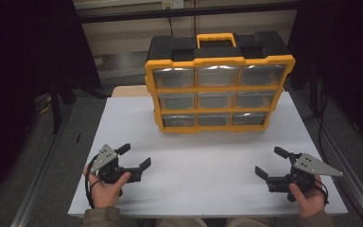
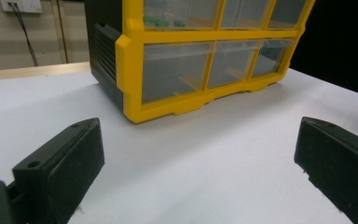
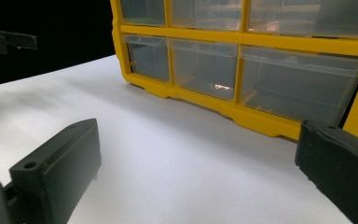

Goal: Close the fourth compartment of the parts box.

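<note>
The yellow-framed black plastic organiser case with nine clear drawers (image 1: 217, 90) stands upright at the twelve o'clock end of your white counter (image 1: 203, 161), its drawer fronts facing you in three rows of three and its yellow carry handle (image 1: 216, 39) on top. All nine drawers sit flush in the frame. In the left gripper view the same case (image 2: 177, 70) rises at about one o'clock beyond your jaws, and something green (image 2: 161, 21) lies inside a drawer of the row above the bottom one, though you cannot tell what it is. In the right gripper view the case (image 3: 242, 65) stands at twelve to one o'clock, the bottom row of drawers closest to you. Your left gripper (image 1: 133, 157) rests near the counter's seven o'clock corner, held in your left hand (image 1: 105, 187), jaws spread wide with nothing between them, pointing towards two o'clock. Your right gripper (image 1: 270, 162) sits near the five o'clock corner in your right hand (image 1: 307, 196), jaws likewise wide apart and holding nothing, pointing towards ten o'clock. Both grippers are well apart from the case, with bare counter between. At nine o'clock in the right gripper view, the other gripper (image 3: 4, 42) shows against the dark background.
</note>
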The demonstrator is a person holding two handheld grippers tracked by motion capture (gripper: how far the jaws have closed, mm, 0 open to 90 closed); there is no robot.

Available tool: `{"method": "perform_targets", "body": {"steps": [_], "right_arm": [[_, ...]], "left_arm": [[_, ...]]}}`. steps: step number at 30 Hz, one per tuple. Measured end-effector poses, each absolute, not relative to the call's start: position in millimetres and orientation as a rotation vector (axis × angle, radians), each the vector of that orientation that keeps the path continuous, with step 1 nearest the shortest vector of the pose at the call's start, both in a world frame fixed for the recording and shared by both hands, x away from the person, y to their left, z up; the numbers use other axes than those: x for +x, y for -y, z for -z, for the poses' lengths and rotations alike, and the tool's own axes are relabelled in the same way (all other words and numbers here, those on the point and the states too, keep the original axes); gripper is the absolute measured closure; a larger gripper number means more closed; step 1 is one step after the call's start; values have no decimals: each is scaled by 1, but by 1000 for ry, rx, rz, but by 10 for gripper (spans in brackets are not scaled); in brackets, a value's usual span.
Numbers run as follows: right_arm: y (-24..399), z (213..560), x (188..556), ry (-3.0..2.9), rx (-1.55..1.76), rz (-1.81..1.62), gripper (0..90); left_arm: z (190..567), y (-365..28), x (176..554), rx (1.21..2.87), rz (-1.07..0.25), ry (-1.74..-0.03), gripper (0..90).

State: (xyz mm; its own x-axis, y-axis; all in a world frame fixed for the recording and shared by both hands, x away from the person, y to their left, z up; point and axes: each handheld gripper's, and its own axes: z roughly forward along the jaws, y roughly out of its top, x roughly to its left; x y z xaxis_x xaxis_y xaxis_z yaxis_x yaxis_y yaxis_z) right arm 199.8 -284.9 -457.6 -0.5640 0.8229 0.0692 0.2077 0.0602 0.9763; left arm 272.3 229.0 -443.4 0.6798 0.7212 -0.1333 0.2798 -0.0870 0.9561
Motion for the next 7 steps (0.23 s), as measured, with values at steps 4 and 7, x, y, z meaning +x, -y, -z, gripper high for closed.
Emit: {"method": "perform_targets", "body": {"steps": [4,7], "right_arm": [[286,458,199,-1826,1034,-1523,1],[286,458,199,-1822,1036,-1523,1]], "left_arm": [[443,-229,271,1660,-443,-805,15],[444,-229,270,1654,-442,-805,15]]}}
